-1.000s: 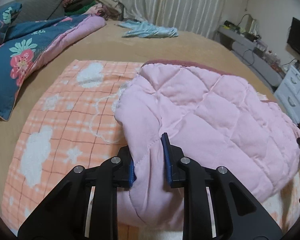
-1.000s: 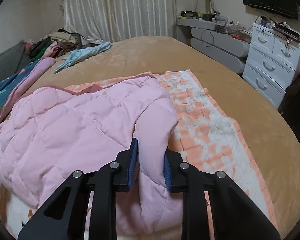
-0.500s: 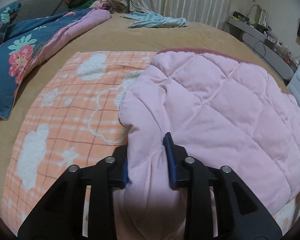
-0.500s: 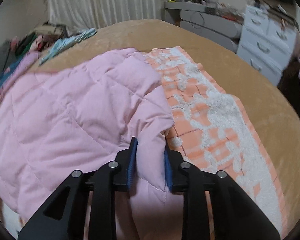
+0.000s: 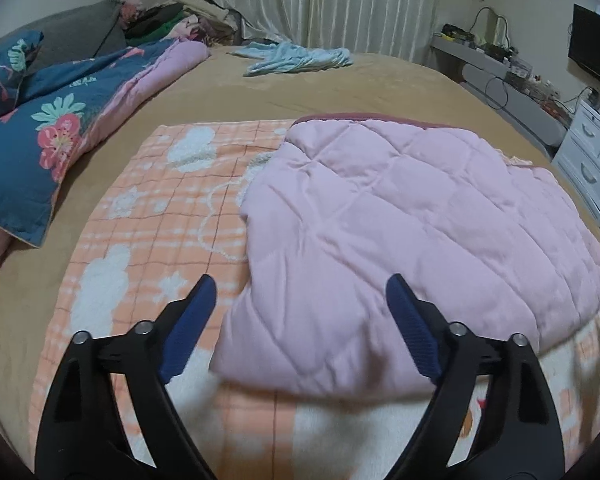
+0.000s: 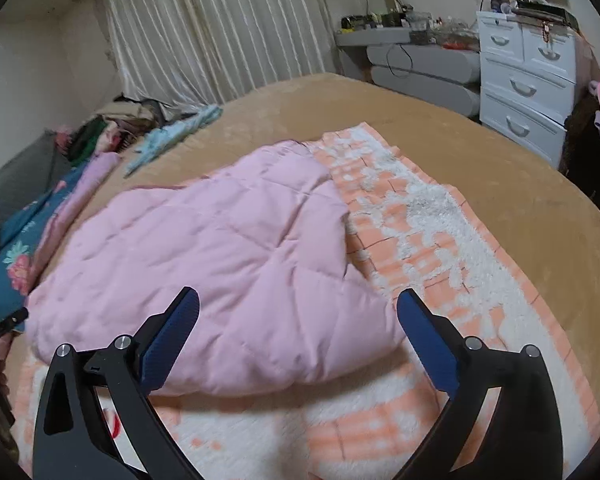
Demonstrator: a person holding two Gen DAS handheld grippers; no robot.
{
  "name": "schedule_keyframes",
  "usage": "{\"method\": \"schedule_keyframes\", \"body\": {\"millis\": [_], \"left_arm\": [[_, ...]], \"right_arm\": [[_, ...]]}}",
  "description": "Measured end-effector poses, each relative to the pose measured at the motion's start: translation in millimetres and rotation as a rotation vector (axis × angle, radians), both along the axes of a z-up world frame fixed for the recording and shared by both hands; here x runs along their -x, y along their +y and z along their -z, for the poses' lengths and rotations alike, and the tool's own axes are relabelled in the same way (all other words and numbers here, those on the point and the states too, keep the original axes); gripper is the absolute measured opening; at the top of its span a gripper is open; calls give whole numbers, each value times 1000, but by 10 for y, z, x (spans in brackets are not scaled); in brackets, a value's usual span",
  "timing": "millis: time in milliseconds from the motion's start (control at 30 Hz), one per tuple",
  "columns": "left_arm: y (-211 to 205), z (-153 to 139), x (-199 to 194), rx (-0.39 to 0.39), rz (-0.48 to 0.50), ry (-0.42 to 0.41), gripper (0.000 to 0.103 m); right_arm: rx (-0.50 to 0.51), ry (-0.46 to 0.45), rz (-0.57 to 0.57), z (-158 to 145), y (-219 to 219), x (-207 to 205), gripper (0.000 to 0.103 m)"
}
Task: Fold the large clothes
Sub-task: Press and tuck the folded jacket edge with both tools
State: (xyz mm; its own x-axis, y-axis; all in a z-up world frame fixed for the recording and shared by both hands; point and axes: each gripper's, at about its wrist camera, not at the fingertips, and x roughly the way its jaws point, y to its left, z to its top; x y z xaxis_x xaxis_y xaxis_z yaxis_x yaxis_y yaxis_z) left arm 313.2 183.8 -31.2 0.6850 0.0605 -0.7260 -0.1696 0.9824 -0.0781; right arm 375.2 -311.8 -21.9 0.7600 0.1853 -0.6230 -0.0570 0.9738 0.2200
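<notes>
A pink quilted garment lies folded over on an orange and white checked blanket spread on the tan bed. My left gripper is open, its jaws wide apart just above the garment's near left edge. In the right wrist view the same pink garment lies on the blanket. My right gripper is open and empty above the garment's near right edge. Neither gripper holds any cloth.
A blue floral duvet lies along the bed's left side. A light blue cloth and a clothes pile lie at the far end. White drawers and a grey shelf unit stand right of the bed.
Both grippers were shut on folds of the pink garment. Both have opened wide and let it go, and the garment has dropped flat onto the blanket.
</notes>
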Motion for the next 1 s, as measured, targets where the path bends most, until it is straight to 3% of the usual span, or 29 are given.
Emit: {"method": "schedule_keyframes", "body": {"millis": [133, 567, 1000], "left_arm": [[-39, -10, 206, -12, 4, -2, 92], [-47, 42, 671, 18, -27, 12, 93], [-319, -2, 998, 57, 29, -4, 93]], "right_arm": [[6, -23, -14, -104, 67, 196, 99], [-17, -20, -14, -115, 91, 661, 99], [-9, -23, -36, -101, 138, 962, 99]]}}
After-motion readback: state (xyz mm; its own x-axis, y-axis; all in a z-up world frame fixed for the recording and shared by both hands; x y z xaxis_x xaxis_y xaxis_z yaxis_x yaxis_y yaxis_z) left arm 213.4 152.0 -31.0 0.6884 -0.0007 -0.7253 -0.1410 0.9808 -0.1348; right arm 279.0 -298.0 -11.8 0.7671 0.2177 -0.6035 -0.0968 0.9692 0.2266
